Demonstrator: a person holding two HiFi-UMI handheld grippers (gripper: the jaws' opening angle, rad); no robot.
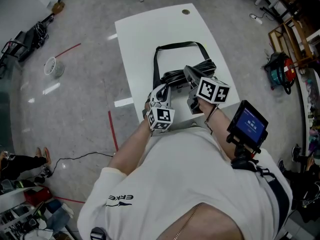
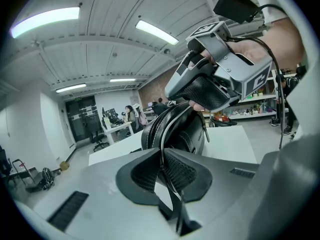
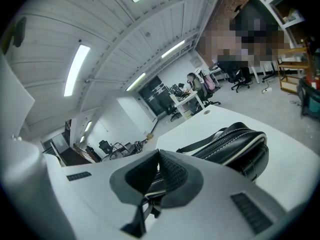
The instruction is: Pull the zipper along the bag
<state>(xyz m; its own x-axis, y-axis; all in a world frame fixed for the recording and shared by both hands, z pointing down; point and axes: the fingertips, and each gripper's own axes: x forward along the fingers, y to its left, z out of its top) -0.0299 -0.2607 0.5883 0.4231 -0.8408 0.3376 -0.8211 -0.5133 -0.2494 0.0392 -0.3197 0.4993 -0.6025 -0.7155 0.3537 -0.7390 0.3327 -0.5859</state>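
Right now we hold the black bag [image 1: 192,70] at the near end of the white worktop [image 1: 150,34], close to our body. Our left gripper [image 2: 161,153] has its fingers [image 2: 184,173] pressed together on a thin edge of the bag, where a pale trim line runs up between them. Our right gripper [image 3: 158,158] is just to the right of it and a bit farther off. Its fingers [image 3: 174,176] are squeezed together too, on a small bit at the bag's near end. We cannot tell if that bit is the pull tab. The zipper [image 3: 226,140] runs along the top of the bag, away from the right fingers. The bag's strap [image 1: 175,45] lies in a loop on the worktop past the bag. We cannot see inside the bag. The worktop has a small round hole [image 1: 186,12] at its far end. Around it is a grey floor [image 1: 85,94] with red lines [image 1: 114,131]. Far off in the room stand desks [image 3: 186,100] and chairs [image 3: 241,78], and long lamps [image 2: 45,20] shine on the ceiling.
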